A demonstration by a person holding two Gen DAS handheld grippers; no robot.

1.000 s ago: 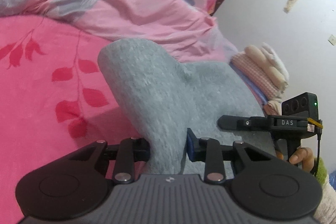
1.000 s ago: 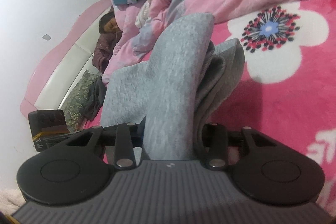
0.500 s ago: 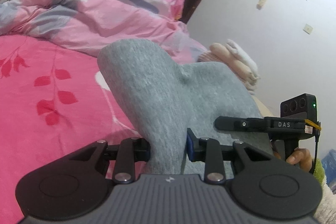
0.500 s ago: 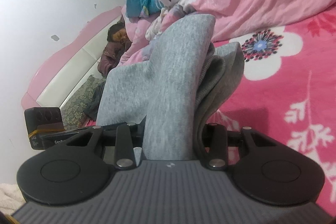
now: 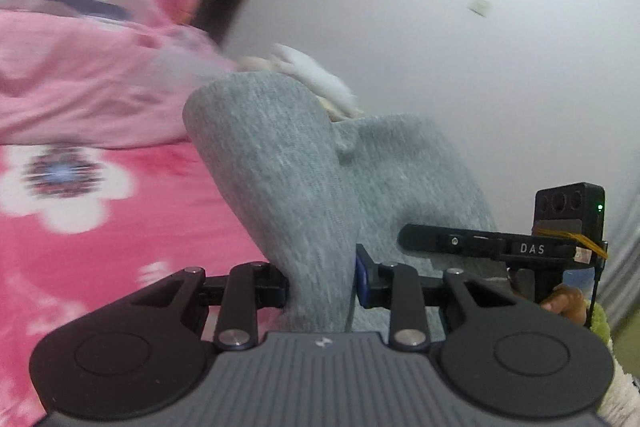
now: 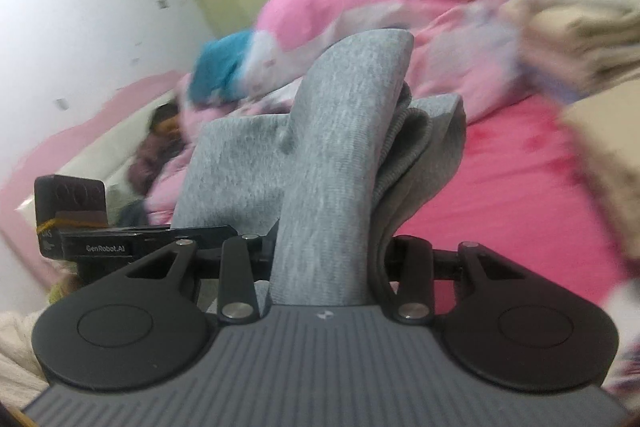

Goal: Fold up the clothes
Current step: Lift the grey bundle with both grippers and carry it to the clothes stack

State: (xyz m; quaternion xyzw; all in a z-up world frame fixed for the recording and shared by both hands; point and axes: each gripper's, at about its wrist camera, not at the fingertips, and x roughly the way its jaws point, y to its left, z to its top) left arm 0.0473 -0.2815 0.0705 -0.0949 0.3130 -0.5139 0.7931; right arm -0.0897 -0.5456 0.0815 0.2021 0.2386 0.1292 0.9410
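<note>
- Left wrist view: the grey garment [image 5: 280, 179] is pinched in the left gripper [image 5: 322, 285] at lower centre, raised above the pink bedspread [image 5: 120, 235]. A slack fold could be pulled free if the two grips are drawn apart.
- Right wrist view: a bunched fold of the garment is clamped in the right gripper [image 6: 328, 251]. The folded stack [image 6: 576, 31] at upper right could be knocked; open bedspread is left at centre right.
</note>
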